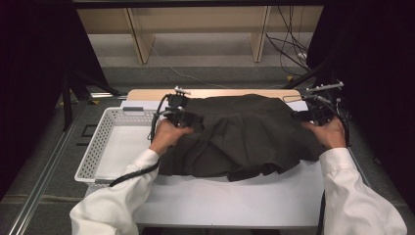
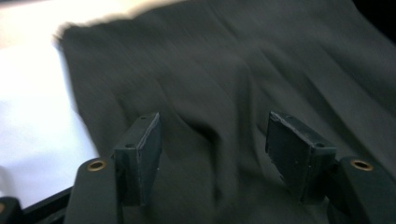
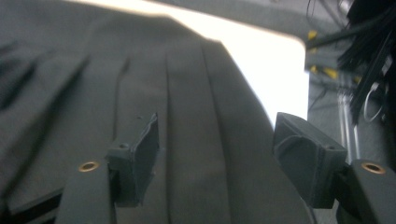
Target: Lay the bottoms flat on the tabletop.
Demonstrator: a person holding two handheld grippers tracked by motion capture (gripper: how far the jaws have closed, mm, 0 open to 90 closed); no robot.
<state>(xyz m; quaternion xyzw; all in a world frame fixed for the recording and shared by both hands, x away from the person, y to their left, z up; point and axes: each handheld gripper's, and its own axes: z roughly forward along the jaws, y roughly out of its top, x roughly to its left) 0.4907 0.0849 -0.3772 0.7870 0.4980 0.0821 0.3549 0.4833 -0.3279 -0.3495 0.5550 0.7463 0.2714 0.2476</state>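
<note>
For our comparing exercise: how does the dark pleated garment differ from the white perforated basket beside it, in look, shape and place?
The dark pleated garment is soft, near black and lies spread flat in folds; the white perforated basket is stiff, pale and keeps upright walls. The garment covers the middle of the table, while the basket stands at its left edge. The left gripper and right gripper sit at the garment's two sides, not at the basket. Both rest on the same table.

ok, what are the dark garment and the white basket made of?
Dark garment: looks like woven cloth, matte charcoal, with pressed pleats and soft folds; exact fibre unclear. White basket: likely moulded plastic, going by its perforated walls and smooth, faintly glossy rim.
</note>
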